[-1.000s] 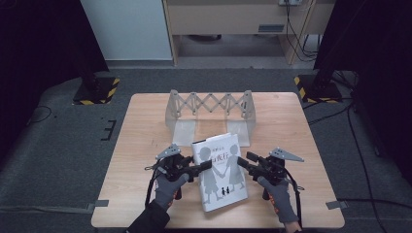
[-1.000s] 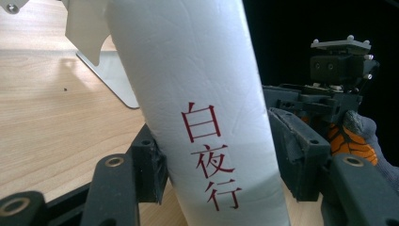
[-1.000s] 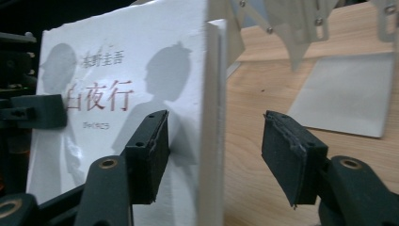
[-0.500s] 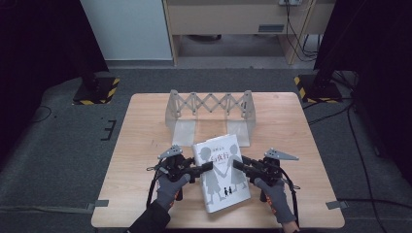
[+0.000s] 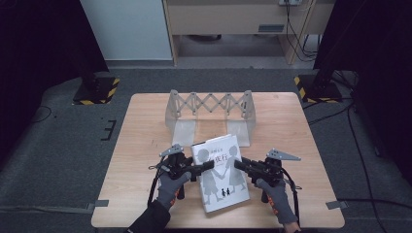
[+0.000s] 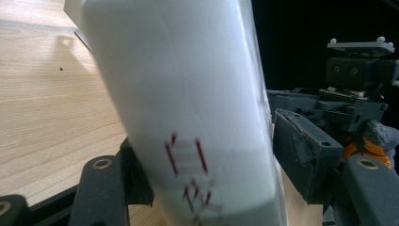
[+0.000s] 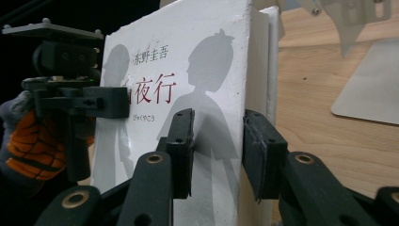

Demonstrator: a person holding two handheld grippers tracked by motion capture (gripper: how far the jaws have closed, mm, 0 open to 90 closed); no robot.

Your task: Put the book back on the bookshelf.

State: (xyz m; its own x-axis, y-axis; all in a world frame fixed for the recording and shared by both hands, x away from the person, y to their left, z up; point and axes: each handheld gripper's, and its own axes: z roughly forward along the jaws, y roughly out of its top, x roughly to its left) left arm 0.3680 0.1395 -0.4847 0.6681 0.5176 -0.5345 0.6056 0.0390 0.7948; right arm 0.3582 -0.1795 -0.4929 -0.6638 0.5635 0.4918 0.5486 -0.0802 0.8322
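Observation:
A white book (image 5: 221, 182) with grey silhouettes and red characters on its cover is held between both grippers over the near part of the wooden table (image 5: 145, 141). My left gripper (image 5: 208, 166) is shut on the book's left edge. In the left gripper view the blurred white book (image 6: 188, 94) sits between the jaws of the left gripper (image 6: 211, 183). My right gripper (image 5: 239, 165) is shut on the right edge. In the right gripper view the right gripper (image 7: 219, 150) pinches the book (image 7: 211, 70) across its thickness, one pad on the cover.
A clear accordion-style rack (image 5: 209, 104) stands at the back middle of the table, and its base plate (image 7: 371, 89) lies just beyond the book. Gloved hands (image 7: 28, 141) hold the grippers. Dark floor with cables surrounds the table.
The book has tilted a little and shifted slightly toward the near edge. Both grippers stayed clamped on its edges and moved with it.

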